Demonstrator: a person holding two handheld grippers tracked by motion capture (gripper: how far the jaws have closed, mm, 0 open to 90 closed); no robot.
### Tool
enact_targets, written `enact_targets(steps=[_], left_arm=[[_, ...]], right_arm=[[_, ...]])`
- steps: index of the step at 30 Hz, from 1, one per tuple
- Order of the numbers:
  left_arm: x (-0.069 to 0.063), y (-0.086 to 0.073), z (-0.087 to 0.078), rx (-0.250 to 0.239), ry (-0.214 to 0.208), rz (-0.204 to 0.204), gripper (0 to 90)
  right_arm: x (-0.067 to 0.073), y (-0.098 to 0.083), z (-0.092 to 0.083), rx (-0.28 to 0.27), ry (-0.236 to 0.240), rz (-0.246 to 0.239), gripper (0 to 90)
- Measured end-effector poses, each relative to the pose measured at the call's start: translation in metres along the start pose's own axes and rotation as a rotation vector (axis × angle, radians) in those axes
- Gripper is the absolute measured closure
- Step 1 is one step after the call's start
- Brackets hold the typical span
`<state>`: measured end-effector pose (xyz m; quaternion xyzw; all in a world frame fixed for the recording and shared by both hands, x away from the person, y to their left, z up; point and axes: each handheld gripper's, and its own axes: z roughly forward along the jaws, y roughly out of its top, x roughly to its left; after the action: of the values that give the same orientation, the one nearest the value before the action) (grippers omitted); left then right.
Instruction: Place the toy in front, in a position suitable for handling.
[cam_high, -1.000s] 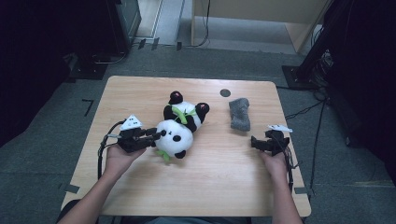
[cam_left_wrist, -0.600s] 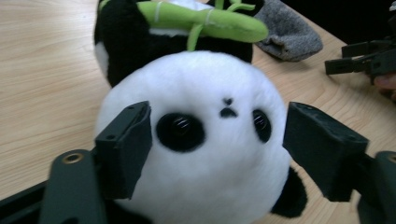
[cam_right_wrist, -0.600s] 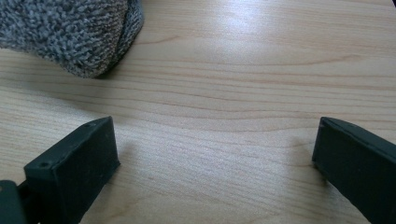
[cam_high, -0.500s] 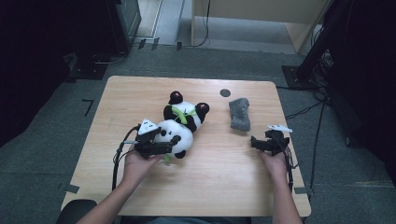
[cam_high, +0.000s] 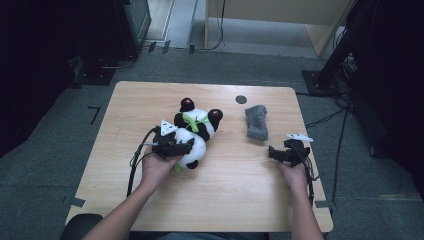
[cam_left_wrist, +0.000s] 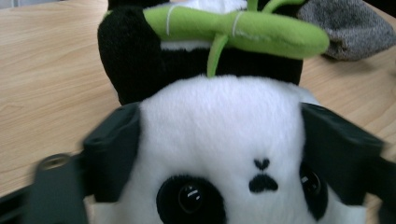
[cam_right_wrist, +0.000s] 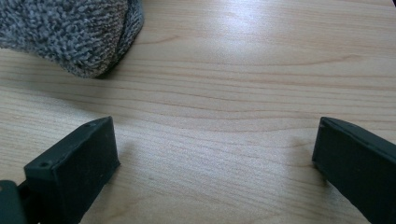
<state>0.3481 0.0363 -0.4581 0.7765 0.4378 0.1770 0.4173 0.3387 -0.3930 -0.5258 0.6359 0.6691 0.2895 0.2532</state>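
Panda plush (cam_high: 194, 131) lies a bit left of the middle of the wooden table (cam_high: 140, 100), green bamboo sprig (cam_left_wrist: 233, 29) across its belly, and the left gripper (cam_high: 176, 148) has its jaws on either side of the white head, which have just been closing in, though I can't tell whether the pads really press the fur yet. Right gripper (cam_high: 272, 152) sits at the near right with its jaws spread wide over bare wood, nothing between them. Grey knitted sock (cam_high: 256, 122) lies just beyond it, right of the panda.
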Motion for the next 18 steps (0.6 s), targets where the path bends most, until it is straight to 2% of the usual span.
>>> enact_targets(steps=[4, 8, 9, 10, 11, 13, 14, 18], left_arm=[[0.006, 0.000, 0.000, 0.015, -0.041, 0.013, 43.7], [0.013, 0.004, -0.003, 0.030, -0.098, 0.025, 52.8], [0.015, 0.006, -0.004, 0.042, -0.110, 0.063, 54.8], [0.016, 0.008, -0.005, 0.052, -0.127, 0.072, 56.2], [0.018, 0.011, -0.006, 0.057, -0.148, 0.098, 57.1], [0.019, 0.014, -0.008, 0.074, -0.157, 0.143, 58.3], [0.020, 0.015, -0.010, 0.072, -0.177, 0.169, 58.4], [0.030, 0.020, -0.020, 0.081, -0.292, 0.204, 58.2]], right_arm=[[0.000, 0.000, 0.000, 0.000, 0.001, -0.001, 0.0], [0.000, 0.000, 0.000, 0.001, 0.001, 0.000, 0.0], [0.000, 0.000, 0.000, 0.001, 0.001, 0.000, 0.0], [0.000, 0.000, 0.000, 0.000, 0.001, -0.001, 0.0], [0.000, 0.000, 0.000, 0.000, 0.001, -0.001, 0.0], [0.000, 0.000, 0.000, 0.001, 0.001, -0.001, 0.0], [0.000, 0.000, 0.000, 0.000, 0.001, -0.001, 0.0], [0.000, 0.000, 0.000, 0.000, 0.001, -0.001, 0.0]])
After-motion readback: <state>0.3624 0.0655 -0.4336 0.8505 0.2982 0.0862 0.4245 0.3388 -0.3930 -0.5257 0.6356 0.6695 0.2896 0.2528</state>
